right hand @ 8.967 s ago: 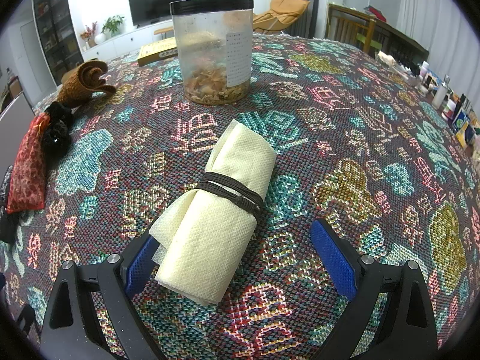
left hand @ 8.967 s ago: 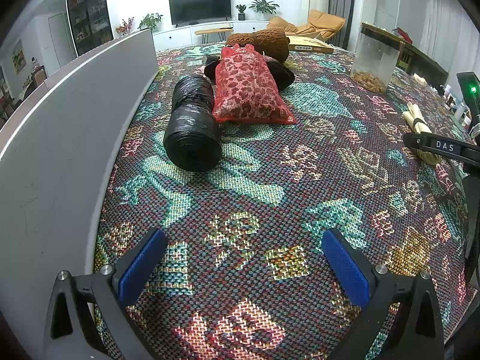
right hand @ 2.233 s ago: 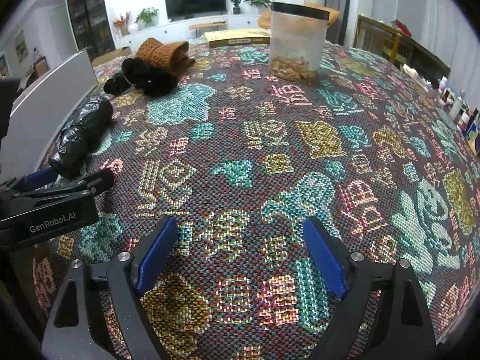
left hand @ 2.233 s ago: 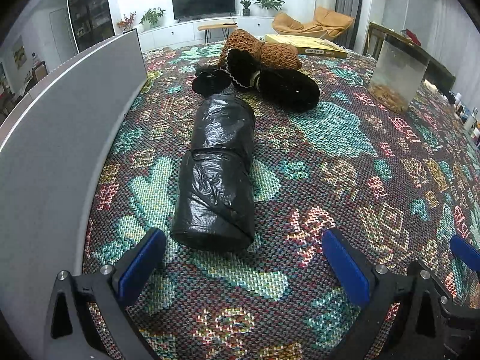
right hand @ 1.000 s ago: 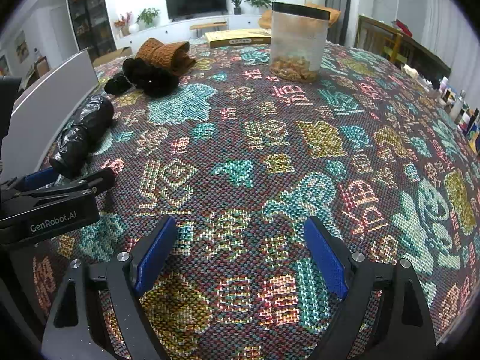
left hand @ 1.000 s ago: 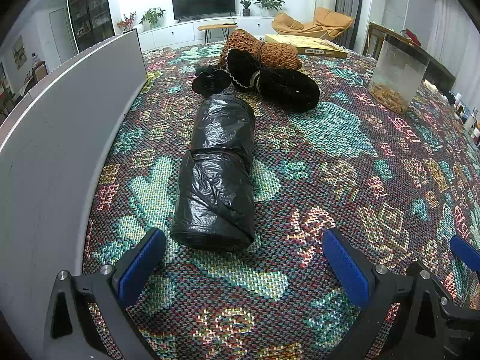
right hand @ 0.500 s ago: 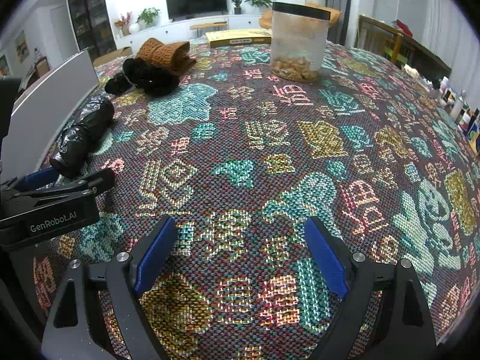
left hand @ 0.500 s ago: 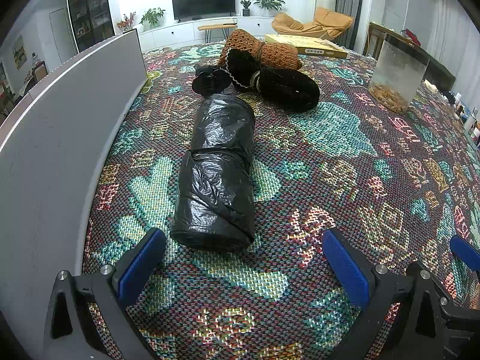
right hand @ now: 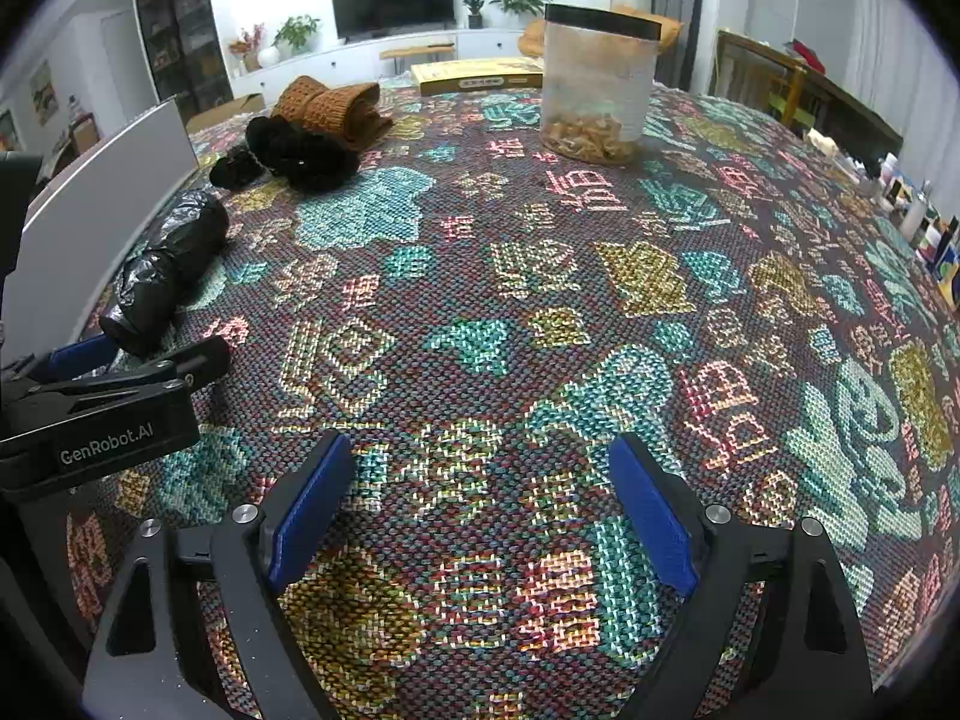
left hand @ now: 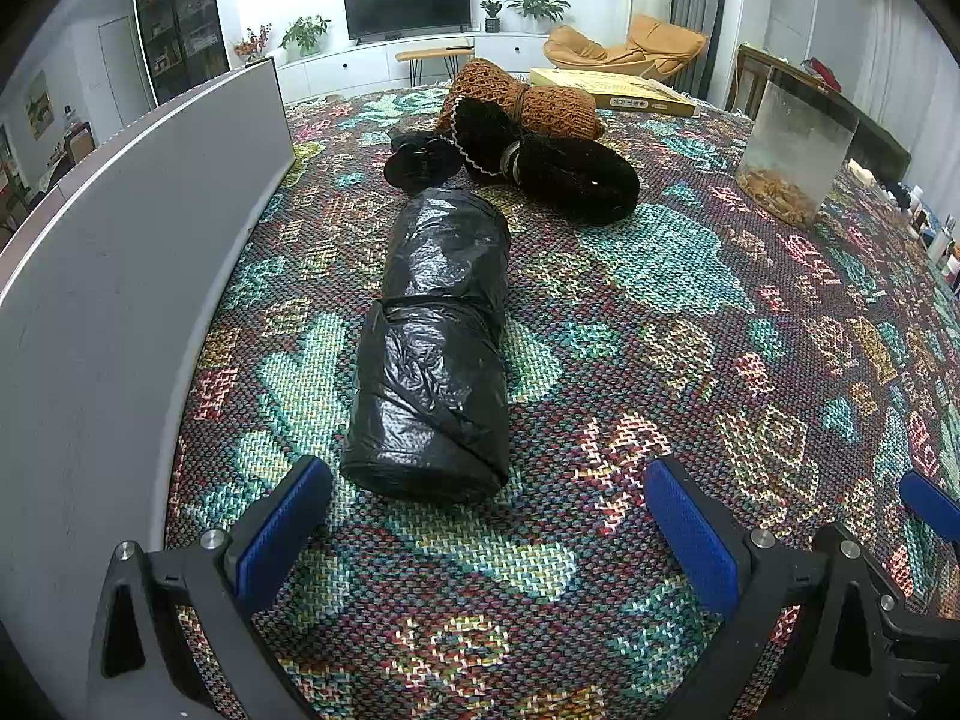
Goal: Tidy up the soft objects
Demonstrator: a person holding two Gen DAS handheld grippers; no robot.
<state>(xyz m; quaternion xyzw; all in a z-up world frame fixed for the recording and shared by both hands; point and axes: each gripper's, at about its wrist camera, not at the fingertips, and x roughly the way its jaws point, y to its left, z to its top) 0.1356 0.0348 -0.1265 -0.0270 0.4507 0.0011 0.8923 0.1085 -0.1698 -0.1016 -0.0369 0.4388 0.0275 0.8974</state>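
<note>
**Both claws spread wide and empty over the patterned counter**

The left claw (left hand: 486, 516) hangs low with its blue pads (left hand: 690, 531) far apart and nothing between them. Just ahead of it, nearer the left pad, lies a black plastic roll (left hand: 435, 348), its length running away from the camera, close beside the grey panel (left hand: 120, 276) that stands along the counter's left edge. Beyond the roll's far end sits a black fuzzy bundle (left hand: 570, 180), touching a brown knitted roll (left hand: 528, 105) behind it.

The right claw (right hand: 480, 507) is likewise wide open and holds nothing; only the woven cloth (right hand: 540, 312) of the counter shows between its pads. To its left the left claw's body (right hand: 102, 414) appears, pointing at the black plastic roll. Farther off stands a clear jar (right hand: 594, 96) with a dark lid and brownish contents at its bottom, and behind it a flat yellow box (right hand: 480, 75).
</note>
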